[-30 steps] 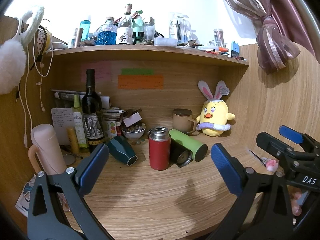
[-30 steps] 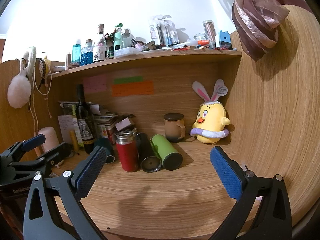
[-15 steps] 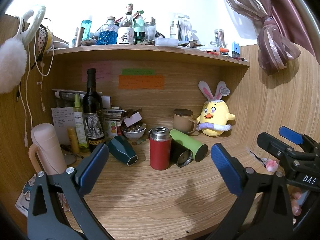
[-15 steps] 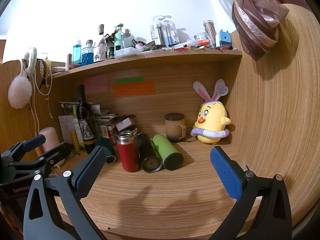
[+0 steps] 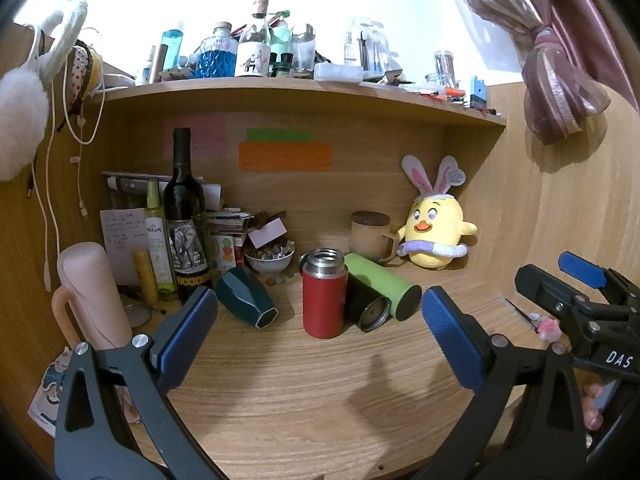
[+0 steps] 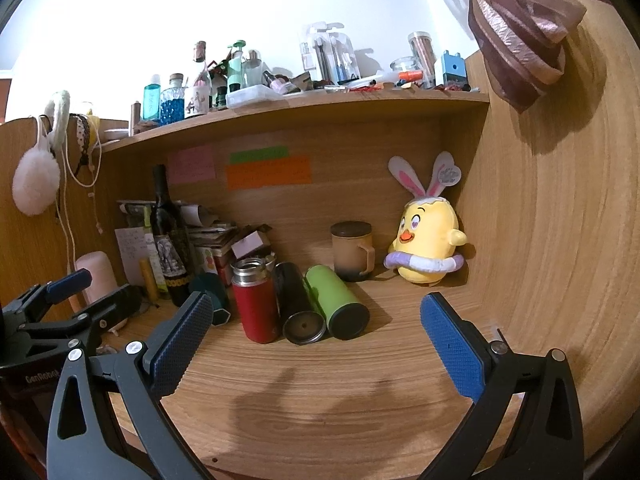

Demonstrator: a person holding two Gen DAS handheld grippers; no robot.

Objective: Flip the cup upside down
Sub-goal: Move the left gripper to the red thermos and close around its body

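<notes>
A cluttered wooden desk nook with a shelf above and sticky notes on its back panel holds everything on a pale wood-grain counter (image 5: 320, 392). Both the left tongs (image 5: 320, 322) and the right tongs (image 6: 316, 326) gape wide and hold nothing; straight ahead of both, seemingly nearer the left, stands the upright red steel-mouthed flask cup (image 5: 323, 293), long axis vertical, touching a black tumbler (image 5: 362, 304) lying beside a green one (image 5: 380, 284). Readable writing: "DAS" on the right tool, "GenRobot" partly on the left.
</notes>
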